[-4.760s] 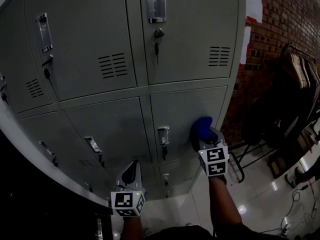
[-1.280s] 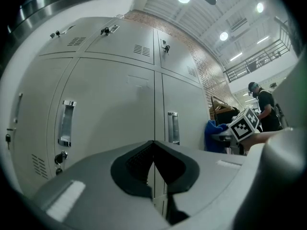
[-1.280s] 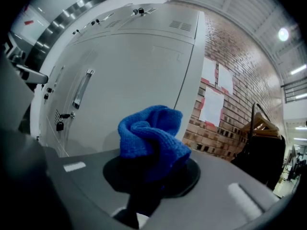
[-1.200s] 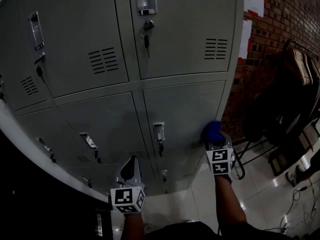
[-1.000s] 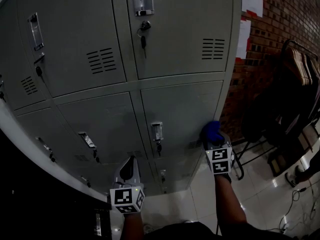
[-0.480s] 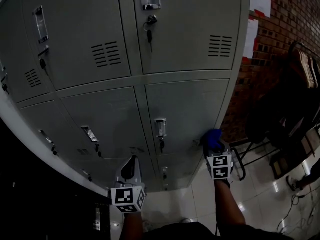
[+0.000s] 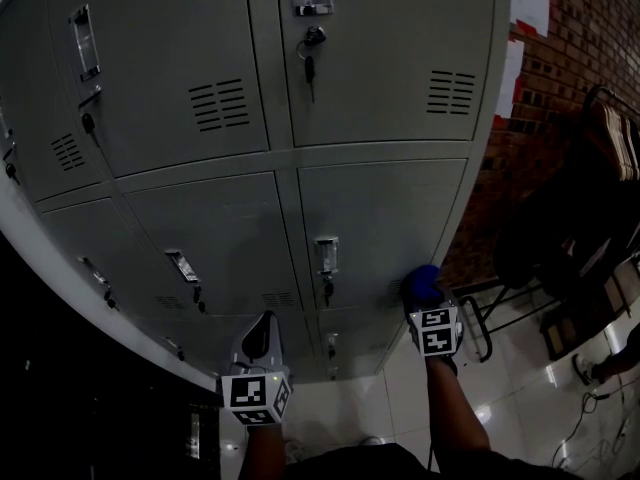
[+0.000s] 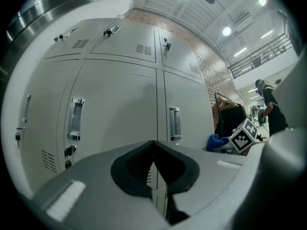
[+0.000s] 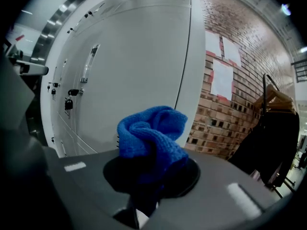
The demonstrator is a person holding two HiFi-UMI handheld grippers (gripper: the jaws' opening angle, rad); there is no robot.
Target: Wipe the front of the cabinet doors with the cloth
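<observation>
Right now my right gripper (image 9: pixel 148 176) is clamped on the bunched blue cloth (image 9: pixel 151 128), low by the right edge of the cabinet doors (image 7: pixel 370 218). It looks soft, light and floppy, so I'd grip a thick fold. My left gripper (image 8: pixel 156 176) is closed and empty.

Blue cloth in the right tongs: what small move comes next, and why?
Probably a sweep left along the door's lower edge, toward its handle. The right tongs grip the blue cloth at the lower right corner of the right-hand door, so nearly all of that panel lies to the left and above. The left tongs are shut, empty and out of the path.
</observation>
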